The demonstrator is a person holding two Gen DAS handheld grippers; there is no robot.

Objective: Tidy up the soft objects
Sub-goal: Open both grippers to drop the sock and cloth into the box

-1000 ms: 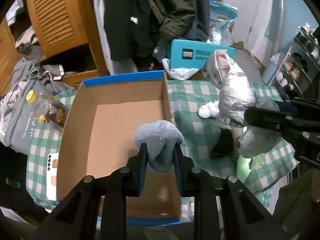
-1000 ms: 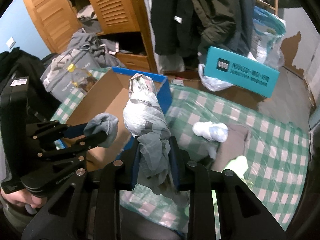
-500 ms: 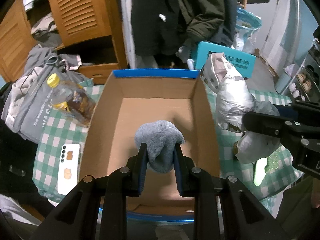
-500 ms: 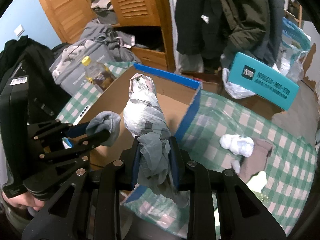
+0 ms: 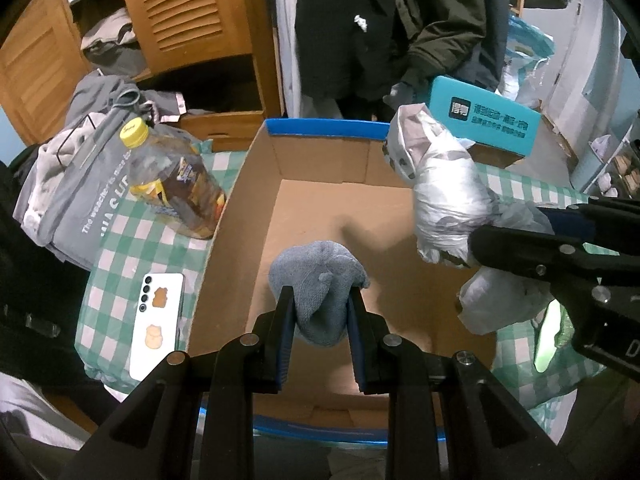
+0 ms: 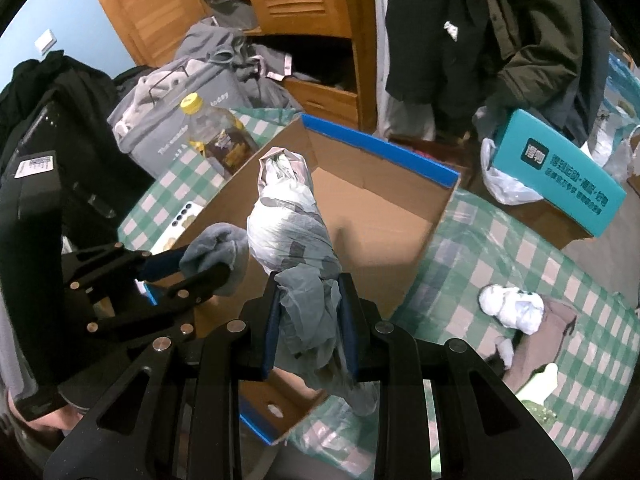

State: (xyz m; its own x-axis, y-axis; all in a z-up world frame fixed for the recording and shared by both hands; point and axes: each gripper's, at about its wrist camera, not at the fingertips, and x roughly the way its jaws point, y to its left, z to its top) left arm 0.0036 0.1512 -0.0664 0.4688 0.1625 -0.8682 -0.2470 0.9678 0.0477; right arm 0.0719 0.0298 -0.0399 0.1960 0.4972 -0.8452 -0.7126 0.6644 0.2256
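Over the open brown cardboard box point(image 5: 320, 216), left tool point(image 5: 322, 312) grips a grey knitted sock point(image 5: 318, 280), right tool point(image 6: 308, 320) a pale plastic-wrapped bundle point(image 6: 288, 224); lower both well inside before releasing.

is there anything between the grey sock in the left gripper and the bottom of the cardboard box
Nothing visible. The left hand-held gripper holds the grey sock over the open cardboard box, whose floor below looks bare. The right hand-held gripper's wrapped bundle hangs off to the side.
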